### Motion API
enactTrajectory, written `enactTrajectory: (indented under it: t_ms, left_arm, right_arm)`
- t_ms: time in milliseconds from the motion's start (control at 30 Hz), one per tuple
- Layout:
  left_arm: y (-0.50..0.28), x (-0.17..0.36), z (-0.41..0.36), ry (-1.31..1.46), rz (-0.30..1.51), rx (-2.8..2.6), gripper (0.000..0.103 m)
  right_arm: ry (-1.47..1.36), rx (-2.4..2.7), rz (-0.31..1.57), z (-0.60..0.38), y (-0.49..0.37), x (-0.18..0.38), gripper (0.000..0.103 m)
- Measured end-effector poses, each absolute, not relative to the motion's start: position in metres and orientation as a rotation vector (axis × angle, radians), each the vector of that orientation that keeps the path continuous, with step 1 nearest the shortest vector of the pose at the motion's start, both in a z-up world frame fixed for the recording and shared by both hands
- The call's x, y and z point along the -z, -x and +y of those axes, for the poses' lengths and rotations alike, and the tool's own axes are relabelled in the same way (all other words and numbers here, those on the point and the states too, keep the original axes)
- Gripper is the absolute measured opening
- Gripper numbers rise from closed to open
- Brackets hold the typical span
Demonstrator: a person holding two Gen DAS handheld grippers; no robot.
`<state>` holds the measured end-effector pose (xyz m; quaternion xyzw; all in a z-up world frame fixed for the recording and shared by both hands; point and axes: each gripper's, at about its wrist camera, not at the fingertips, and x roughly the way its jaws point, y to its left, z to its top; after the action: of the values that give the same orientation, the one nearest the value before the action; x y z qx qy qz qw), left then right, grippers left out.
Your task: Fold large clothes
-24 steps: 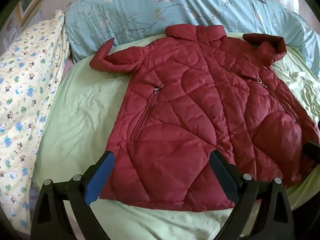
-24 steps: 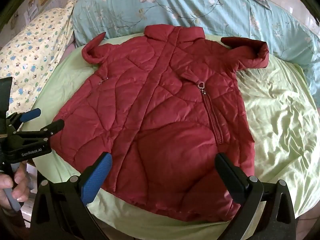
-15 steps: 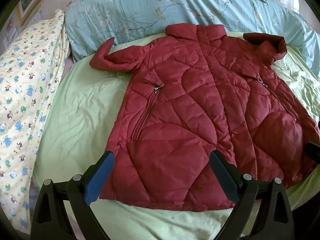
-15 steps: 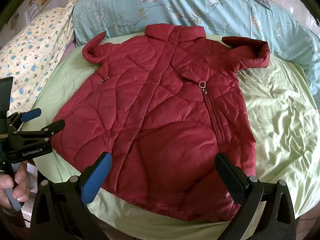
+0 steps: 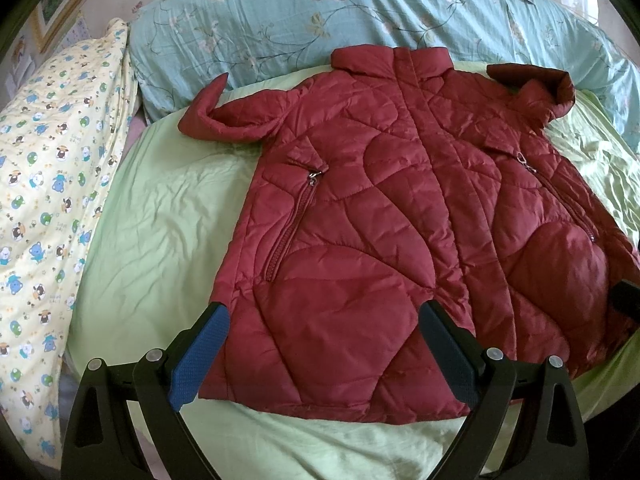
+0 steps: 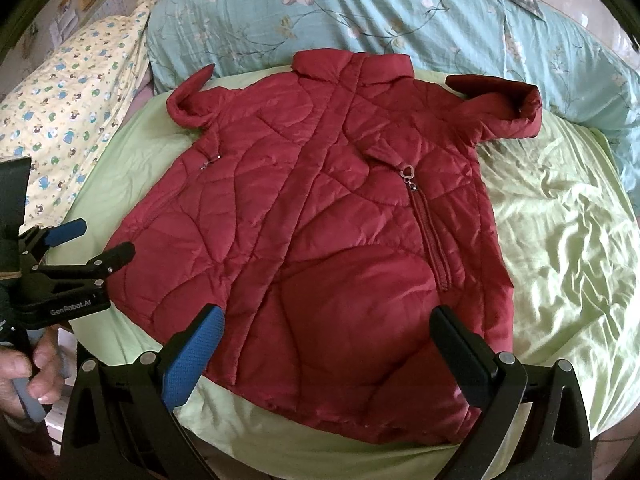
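Both tongs, left [image 5: 322, 354] and right [image 6: 330, 354], gape wide with nothing between them, hovering over the hem. Coat [image 6: 320, 220] lies flat, front up on the bed [image 6: 560, 240], sleeves tucked short; spread like that so folding can start, I'd say.

jacket [image 5: 384, 240] laid flat on sheet [image 5: 160, 240] | quilt [image 5: 320, 20] behind collar | pillow [image 5: 52, 184] at left

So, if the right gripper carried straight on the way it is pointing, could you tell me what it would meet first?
Most likely the red jacket. The right gripper is open and tilted down over the jacket's lower part, near the hem, with nothing between its fingers. Depth is hard to judge, but nothing else appears in that line.
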<state>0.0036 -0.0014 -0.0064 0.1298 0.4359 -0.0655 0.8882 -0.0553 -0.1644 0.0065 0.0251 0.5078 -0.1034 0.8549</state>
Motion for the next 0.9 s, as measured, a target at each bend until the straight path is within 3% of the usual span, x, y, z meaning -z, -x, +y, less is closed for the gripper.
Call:
enactTrajectory:
  t_ms: [900]
  left_arm:
    - [-0.0041, 0.0091, 0.0014, -0.283, 0.902, 0.13, 0.096]
  right_arm:
    - [-0.034, 0.201, 1.046, -0.1607, 0.0541, -0.0105, 0.103]
